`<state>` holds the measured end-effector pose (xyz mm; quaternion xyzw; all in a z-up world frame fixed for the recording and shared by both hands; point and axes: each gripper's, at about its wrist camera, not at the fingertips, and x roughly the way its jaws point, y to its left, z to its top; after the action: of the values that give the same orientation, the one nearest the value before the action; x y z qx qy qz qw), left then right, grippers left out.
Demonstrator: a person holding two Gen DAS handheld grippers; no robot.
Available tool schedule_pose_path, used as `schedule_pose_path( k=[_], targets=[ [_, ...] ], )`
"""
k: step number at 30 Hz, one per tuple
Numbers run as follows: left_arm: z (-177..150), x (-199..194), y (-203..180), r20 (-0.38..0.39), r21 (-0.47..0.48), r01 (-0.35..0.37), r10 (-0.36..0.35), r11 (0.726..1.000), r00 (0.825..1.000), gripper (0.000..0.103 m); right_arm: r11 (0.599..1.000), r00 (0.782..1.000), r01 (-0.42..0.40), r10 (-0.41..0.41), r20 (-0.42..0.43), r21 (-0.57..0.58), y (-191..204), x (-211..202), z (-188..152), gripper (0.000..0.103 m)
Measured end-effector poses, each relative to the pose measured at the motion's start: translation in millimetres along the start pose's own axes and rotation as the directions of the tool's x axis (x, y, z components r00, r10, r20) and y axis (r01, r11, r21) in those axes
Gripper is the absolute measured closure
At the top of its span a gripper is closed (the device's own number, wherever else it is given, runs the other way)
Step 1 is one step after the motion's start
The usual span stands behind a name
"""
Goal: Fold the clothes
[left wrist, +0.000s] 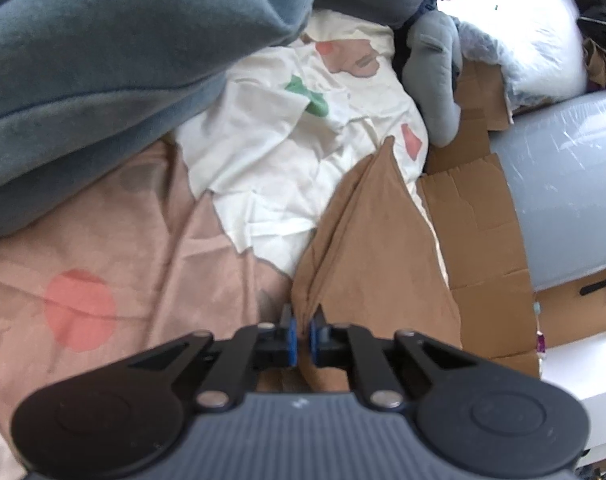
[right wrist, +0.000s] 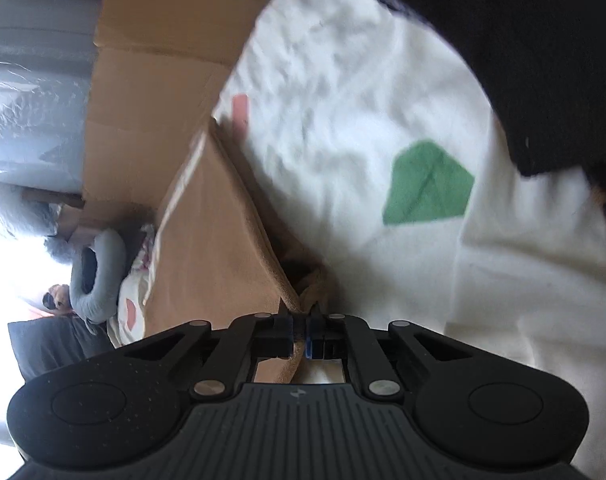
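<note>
Your left gripper (left wrist: 301, 334) and right gripper (right wrist: 300, 334) both pinch the brown garment (left wrist: 367, 240) on a patterned sheet (left wrist: 287, 140); cardboard (left wrist: 479, 216) lies beside it, and only your left view shows the blue cushion (left wrist: 103, 60).

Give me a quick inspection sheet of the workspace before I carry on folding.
Surface: white sheet with coloured patches, rumpled.
Job's things: brown garment lying on the sheet, creased.
Clutter: blue cushion, grey neck pillow, flattened cardboard.
Grippers: left gripper shut on the brown garment's edge; right gripper shut on its edge too.
Cables: nothing seen.
Surroundings: grey plastic-wrapped roll, bright white bedding.
</note>
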<state>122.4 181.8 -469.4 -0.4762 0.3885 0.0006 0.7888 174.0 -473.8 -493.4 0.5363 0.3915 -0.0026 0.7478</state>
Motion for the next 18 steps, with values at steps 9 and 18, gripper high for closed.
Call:
schedule_pose_path(
  k=[9, 18],
  targets=[
    [-13, -17, -2, -0.015, -0.049, -0.003, 0.002, 0.999, 1.0, 0.097, 1.0, 1.0, 0.024, -0.024, 0.006, -0.02, 10, -22, 5, 0.1],
    [-27, -40, -5, -0.048, -0.049, -0.048, 0.046, 0.998, 0.998, 0.097, 0.998, 0.998, 0.064, -0.064, 0.005, 0.003, 8, -43, -3, 0.1]
  ],
)
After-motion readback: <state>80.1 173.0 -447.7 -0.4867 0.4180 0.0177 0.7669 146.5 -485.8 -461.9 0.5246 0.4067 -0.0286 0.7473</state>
